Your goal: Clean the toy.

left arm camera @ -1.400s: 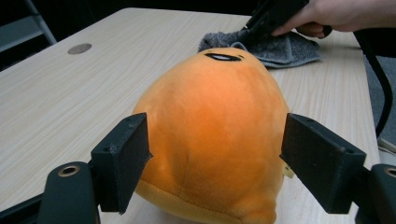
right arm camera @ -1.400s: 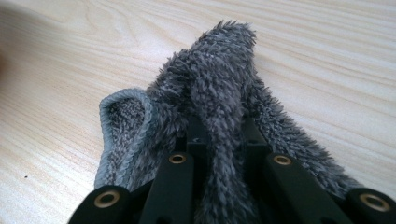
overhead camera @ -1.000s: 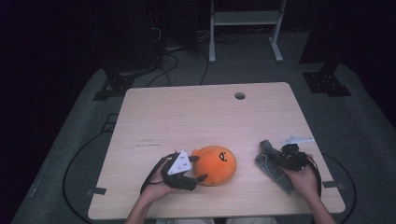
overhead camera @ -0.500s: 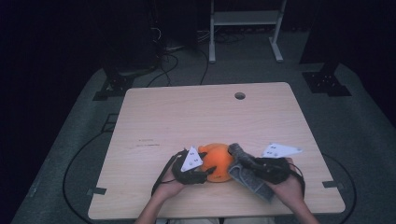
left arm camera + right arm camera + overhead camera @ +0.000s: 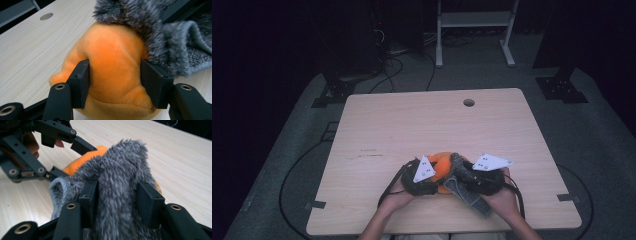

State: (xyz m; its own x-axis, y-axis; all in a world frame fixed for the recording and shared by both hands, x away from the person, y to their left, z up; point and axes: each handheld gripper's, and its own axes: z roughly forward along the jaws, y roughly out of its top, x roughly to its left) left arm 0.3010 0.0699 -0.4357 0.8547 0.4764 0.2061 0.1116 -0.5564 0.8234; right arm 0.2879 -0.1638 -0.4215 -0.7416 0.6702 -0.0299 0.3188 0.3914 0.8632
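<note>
**Plush toy and furry sock meet at the table's near edge**

On the left, the left gripper (image 5: 432, 176) pinches the orange plush toy (image 5: 113, 62) — its two jaws press into the toy's sides, one on each flank, and the fabric bulges slightly between them. The toy sits on the wooden table (image 5: 412, 125), near the person's edge and about midway across it. It looks light and soft; it should squash under a firm squeeze, so a hold across the fuller middle of the body seems safer than one on a small limb.

To the right, the grey furry sock (image 5: 120, 177) drapes against the toy's far side, touching it. The right gripper (image 5: 116, 202) clamps a thick fold of it between its jaws. The sock looks limp and fluffy — likely to sag and slide, so a grip on the bunched fabric near the open cuff would probably serve best.

No brand, label or writing can be read on either thing.
</note>
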